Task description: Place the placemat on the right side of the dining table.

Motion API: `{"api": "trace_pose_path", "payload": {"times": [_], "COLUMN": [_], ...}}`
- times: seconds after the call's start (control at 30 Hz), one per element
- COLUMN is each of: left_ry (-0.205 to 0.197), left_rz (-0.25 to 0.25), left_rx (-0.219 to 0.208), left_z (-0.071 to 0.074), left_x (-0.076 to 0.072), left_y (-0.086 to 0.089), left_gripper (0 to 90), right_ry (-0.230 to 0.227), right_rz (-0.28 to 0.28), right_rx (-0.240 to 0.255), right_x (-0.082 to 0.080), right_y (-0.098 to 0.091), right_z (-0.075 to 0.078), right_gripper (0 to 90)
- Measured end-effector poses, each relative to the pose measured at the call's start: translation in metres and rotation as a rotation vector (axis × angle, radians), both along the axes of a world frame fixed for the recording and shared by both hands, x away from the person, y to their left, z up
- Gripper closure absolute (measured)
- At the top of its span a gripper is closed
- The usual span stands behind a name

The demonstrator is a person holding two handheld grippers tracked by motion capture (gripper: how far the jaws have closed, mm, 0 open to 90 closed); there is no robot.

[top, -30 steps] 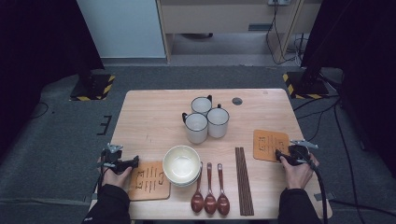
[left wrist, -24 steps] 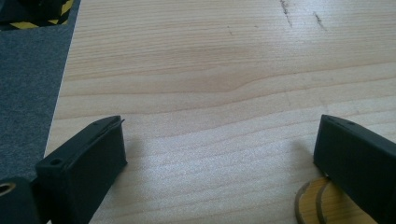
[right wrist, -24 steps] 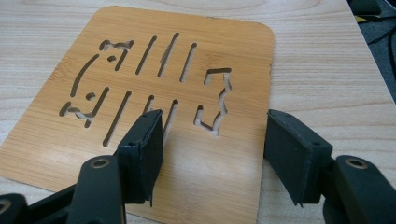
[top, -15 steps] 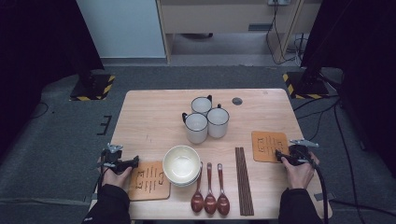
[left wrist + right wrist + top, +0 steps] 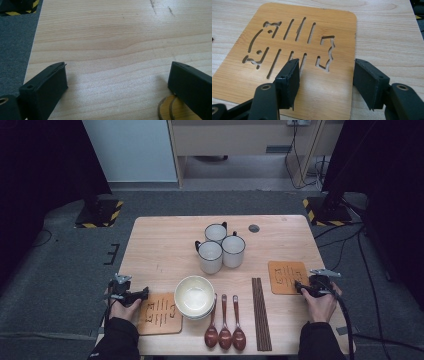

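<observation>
Fingers of right gripper straddle mat cutouts; high view lacks 'em.

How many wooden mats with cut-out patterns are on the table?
2. One flat wooden cut-out mat lies near the right edge, just before the right tool. The other wooden cut-out mat lies at the front left, beside the stacked cream bowls.

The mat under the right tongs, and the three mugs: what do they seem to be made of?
The mat looks like bamboo or thin wood: amber tone, straight fine grain, clean cut-out slots, a smooth and slightly satin face. The mugs look like white enamelled metal, judging by their dark rims and dark handles, though glazed ceramic is possible; the high view is too small to settle it.
</observation>
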State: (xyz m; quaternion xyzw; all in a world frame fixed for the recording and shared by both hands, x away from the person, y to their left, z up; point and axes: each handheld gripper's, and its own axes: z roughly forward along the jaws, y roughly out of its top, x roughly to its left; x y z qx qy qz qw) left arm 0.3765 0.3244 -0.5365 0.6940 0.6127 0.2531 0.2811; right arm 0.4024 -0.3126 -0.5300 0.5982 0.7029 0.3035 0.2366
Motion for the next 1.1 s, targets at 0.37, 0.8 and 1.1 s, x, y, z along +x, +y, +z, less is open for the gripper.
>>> {"api": "trace_pose_path", "payload": {"times": [0.37, 0.8, 1.1], "left_ry": [-0.001, 0.005, -0.005], "left_rz": [0.004, 0.039, 0.014], "left_rx": [-0.003, -0.003, -0.001], "left_z": [0.0, 0.0, 0.004], "left_x": [0.0, -0.001, -0.006], "left_y": [0.0, 0.004, 0.009], "left_gripper": [0.9, 0.0, 13.0], "right_ry": [-0.031, -0.097, -0.136], "right_rz": [-0.021, 0.042, 0.093], "right_rx": [0.017, 0.03, 0.043], "right_x": [-0.002, -0.012, -0.021], "right_y": [0.001, 0.01, 0.023], "right_z": [0.005, 0.023, 0.036], "right_gripper": [34.0, 35.4, 35.2]}}
